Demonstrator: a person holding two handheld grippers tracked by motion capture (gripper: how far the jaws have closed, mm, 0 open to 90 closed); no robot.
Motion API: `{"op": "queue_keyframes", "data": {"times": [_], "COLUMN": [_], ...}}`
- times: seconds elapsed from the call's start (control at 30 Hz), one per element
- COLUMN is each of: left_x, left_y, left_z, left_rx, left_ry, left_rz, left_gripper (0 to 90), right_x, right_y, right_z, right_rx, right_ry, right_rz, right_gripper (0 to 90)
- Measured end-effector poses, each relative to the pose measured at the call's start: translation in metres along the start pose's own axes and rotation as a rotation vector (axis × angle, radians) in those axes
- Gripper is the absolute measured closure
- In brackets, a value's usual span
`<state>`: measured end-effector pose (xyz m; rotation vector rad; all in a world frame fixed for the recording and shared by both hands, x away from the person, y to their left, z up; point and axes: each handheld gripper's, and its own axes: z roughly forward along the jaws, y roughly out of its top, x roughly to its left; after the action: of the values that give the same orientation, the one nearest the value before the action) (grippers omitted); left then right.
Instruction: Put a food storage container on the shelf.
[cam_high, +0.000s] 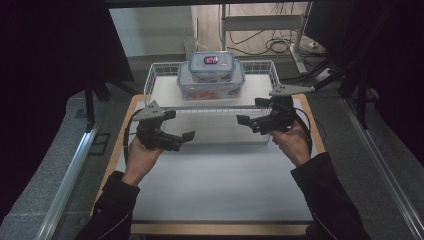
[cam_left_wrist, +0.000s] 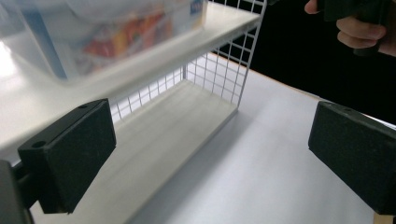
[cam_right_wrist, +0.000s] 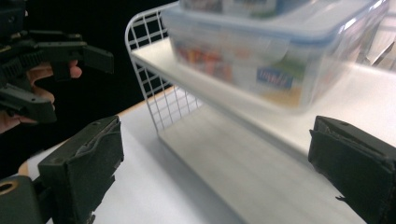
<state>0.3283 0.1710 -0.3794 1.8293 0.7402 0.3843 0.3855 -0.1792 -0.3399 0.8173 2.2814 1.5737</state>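
I hold my left gripper (cam_high: 186, 138) and my right gripper (cam_high: 246, 120) low over the white worktop (cam_high: 215, 185), facing each other in front of a white wire rack (cam_high: 150, 80). Both have their jaws spread wide with nothing between the pads; each one's own view looks past its two black jaws at the rack.

The rack has a flat white upper shelf (cam_left_wrist: 154, 51) fenced at the sides and back with thin wire grid, and a lower board (cam_right_wrist: 243, 163) beneath it resting on the worktop. On the upper shelf, toward its back middle, stand two clear plastic boxes, one on the other. The larger box (cam_high: 210, 86) at the bottom is rectangular with rounded corners, a blue-edged clip lid, and colourful red and orange contents showing through its walls; a small blue label sits on its side in the right gripper view (cam_right_wrist: 273, 77). The smaller box (cam_high: 212, 67) on top is the same kind, with a blue and red sticker on its lid. Neither gripper touches the boxes or the rack.
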Motion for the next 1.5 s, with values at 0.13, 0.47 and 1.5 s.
{"op": "queue_keyframes", "data": {"times": [0.13,0.47,1.5], "left_x": [-0.005,-0.017,-0.042], "left_y": [-0.018,-0.067,-0.158], "left_z": [0.001,-0.003,0.000], "left_rx": [0.002,0.014,0.265], "left_ry": [-0.007,0.035,0.149], "left_rz": [-0.013,-0.015,0.016], "left_gripper": [0.6,0.8,1.1], "right_x": [0.006,0.008,0.030], "right_y": [-0.020,-0.079,-0.184], "right_z": [0.000,0.002,-0.004], "right_rx": [0.028,0.086,0.262], "right_ry": [-0.007,-0.026,-0.047], "right_rz": [-0.018,-0.019,0.034], "right_gripper": [2.3,1.1,1.2]}}
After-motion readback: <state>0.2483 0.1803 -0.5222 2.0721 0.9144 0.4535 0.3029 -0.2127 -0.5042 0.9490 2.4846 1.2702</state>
